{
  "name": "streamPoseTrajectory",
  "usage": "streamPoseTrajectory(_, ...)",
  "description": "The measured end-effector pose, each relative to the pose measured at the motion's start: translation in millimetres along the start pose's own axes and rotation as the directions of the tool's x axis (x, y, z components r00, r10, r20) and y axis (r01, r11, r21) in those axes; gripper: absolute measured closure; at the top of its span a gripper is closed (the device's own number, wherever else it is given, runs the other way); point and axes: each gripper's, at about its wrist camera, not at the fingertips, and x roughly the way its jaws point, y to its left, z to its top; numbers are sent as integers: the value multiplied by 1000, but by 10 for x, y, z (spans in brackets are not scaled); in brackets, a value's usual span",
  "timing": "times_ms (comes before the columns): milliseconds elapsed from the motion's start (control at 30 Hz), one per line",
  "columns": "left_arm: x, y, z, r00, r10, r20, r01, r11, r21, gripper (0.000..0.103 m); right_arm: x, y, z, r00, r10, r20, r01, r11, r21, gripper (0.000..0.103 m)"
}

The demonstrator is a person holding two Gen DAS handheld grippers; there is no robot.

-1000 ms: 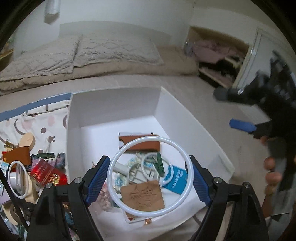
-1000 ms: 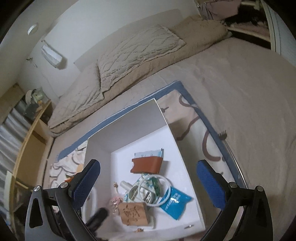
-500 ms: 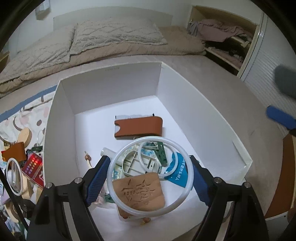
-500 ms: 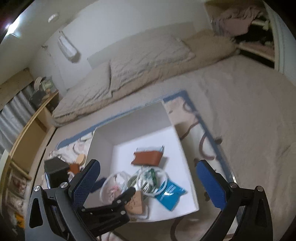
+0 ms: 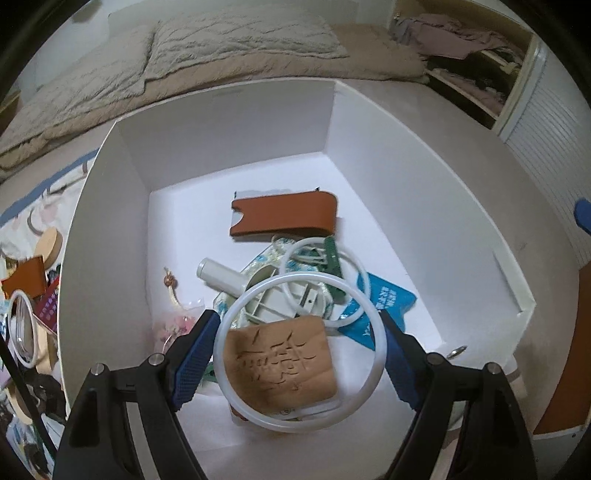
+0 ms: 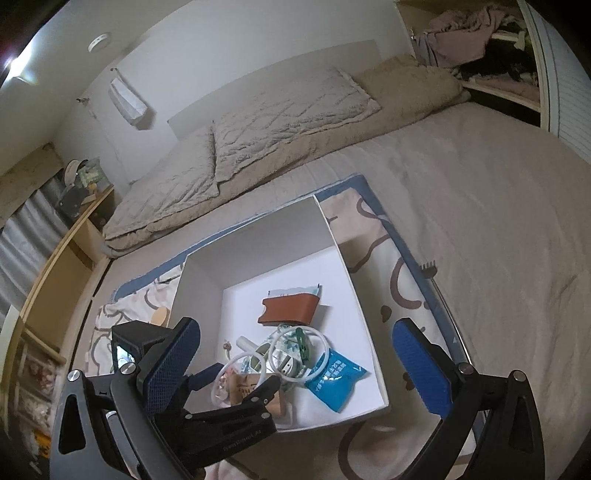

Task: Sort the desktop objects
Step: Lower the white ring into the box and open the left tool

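Note:
My left gripper (image 5: 300, 354) is shut on a large white ring (image 5: 236, 310), held flat just above the near end of the white box (image 5: 110, 206). Inside the box lie a tan carved leather patch (image 5: 280, 365), a brown leather sleeve (image 5: 284, 218), a smaller white ring (image 5: 360, 271), a blue packet (image 5: 388, 299), a white tube (image 5: 218, 275) and a green clip (image 5: 332, 258). My right gripper (image 6: 295, 365) is open and empty, high above the box (image 6: 354, 288), with the left gripper (image 6: 236, 376) and its ring below it.
The box stands on a patterned mat (image 6: 391, 258) on a beige bed. Left of the box lie several loose items: another white ring (image 5: 22, 328), a brown leather piece (image 5: 26, 280), a round wooden disc (image 5: 50, 245). Pillows (image 5: 236, 33) lie behind; an open closet (image 5: 472, 55) is at the right.
My left gripper has moved forward and down over the box with the large ring still in it. My right gripper has drawn back and now looks down on the box from higher up.

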Motion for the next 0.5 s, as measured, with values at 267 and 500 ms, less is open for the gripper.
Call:
streamPoseTrajectory(267, 87, 79, -19, 999, -21, -48, 18, 999, -49, 20, 30, 21, -11, 1000, -19, -5, 19, 1000, -12, 0)
streamPoseTrajectory(500, 92, 102, -23, 997, -46, -66, 41, 996, -74, 20, 68, 63, -43, 999, -26, -21, 25, 999, -19, 0)
